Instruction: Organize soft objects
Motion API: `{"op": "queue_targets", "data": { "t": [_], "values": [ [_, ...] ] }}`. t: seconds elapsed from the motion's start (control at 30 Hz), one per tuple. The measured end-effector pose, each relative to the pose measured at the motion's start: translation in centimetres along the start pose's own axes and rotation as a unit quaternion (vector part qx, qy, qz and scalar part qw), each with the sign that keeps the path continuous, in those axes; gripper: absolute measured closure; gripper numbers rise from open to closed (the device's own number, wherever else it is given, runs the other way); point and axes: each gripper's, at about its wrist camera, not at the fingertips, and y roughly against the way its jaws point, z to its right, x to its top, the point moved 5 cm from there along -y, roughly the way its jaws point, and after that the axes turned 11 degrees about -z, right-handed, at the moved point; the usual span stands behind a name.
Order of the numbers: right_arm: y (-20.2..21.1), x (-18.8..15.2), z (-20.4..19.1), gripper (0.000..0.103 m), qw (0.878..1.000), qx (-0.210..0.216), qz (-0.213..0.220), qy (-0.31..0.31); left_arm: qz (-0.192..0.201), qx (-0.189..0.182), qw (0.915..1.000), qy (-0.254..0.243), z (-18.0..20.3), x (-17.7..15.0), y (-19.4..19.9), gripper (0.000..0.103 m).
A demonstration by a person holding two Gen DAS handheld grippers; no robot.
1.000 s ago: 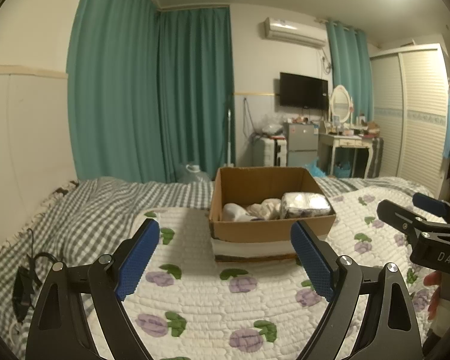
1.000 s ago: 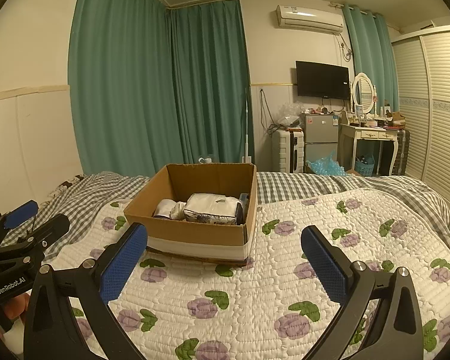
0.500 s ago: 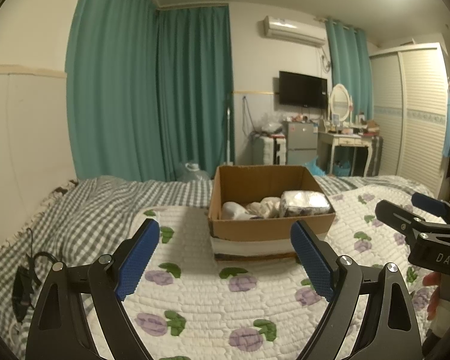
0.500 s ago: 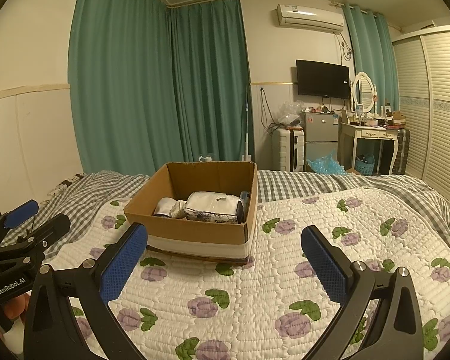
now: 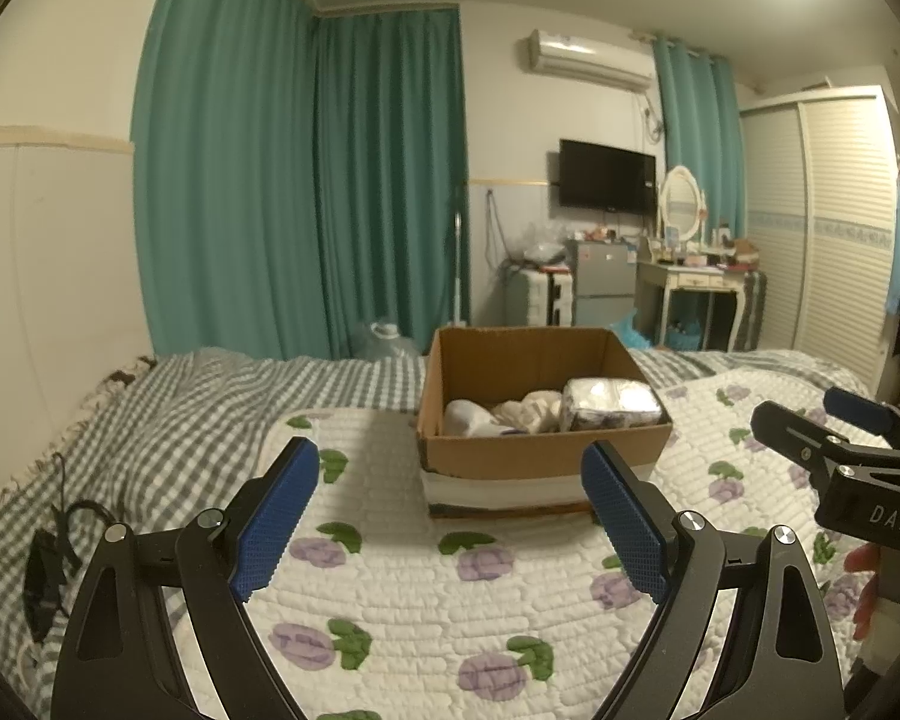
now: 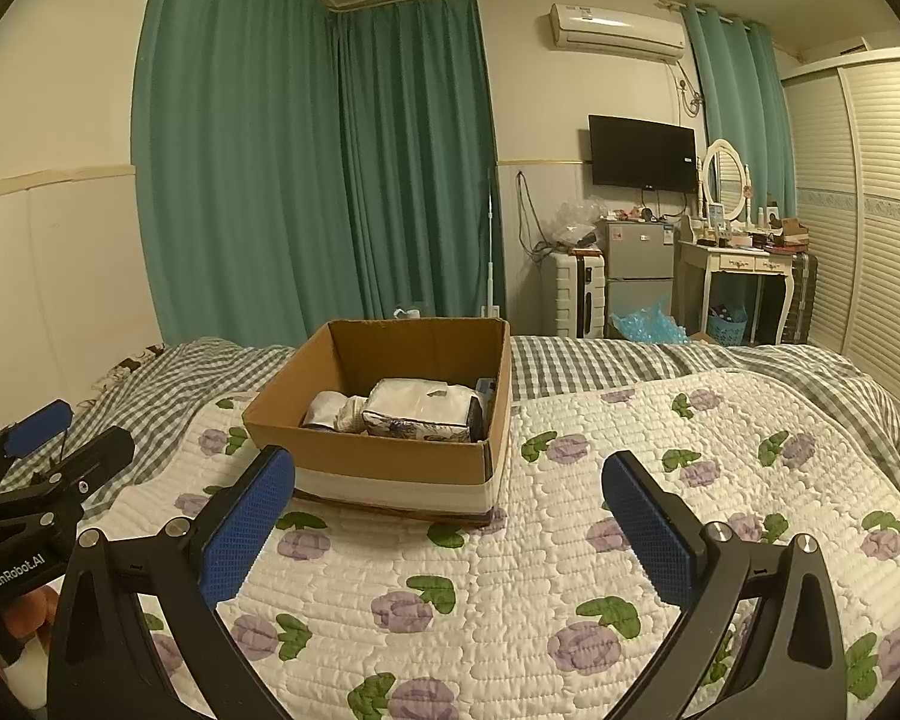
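Left gripper is spread wide with nothing between its blue pads, held above the quilt and aimed at the cardboard box. Right gripper is likewise spread wide and holds nothing, its blue pads framing the near side of the same box from a little to the right. Each gripper appears at the edge of the other's view: the right one at the right margin of the left wrist view, the left one at the left margin of the right wrist view; both are well short of the box. The box sits on the white quilt with purple flowers, its top open. Inside lie the soft objects: a plastic-wrapped white bundle toward the right side, a crumpled cream cloth in the middle, and a pale rolled item at the left. All rest below the rim. A grey checked blanket lies under the quilt and extends to the left and behind the box. Teal curtains hang along the far wall; a television and dressing table stand further right.
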Motion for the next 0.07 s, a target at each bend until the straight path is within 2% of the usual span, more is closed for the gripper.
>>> {"op": "queue_targets", "data": {
  "t": [0.07],
  "values": [
    [-0.07,0.02,-0.13,0.000,1.000,0.000,0.000,0.001,0.001,0.001,1.0000,-0.001,0.02,-0.01,0.10,0.013]
  ]
}}
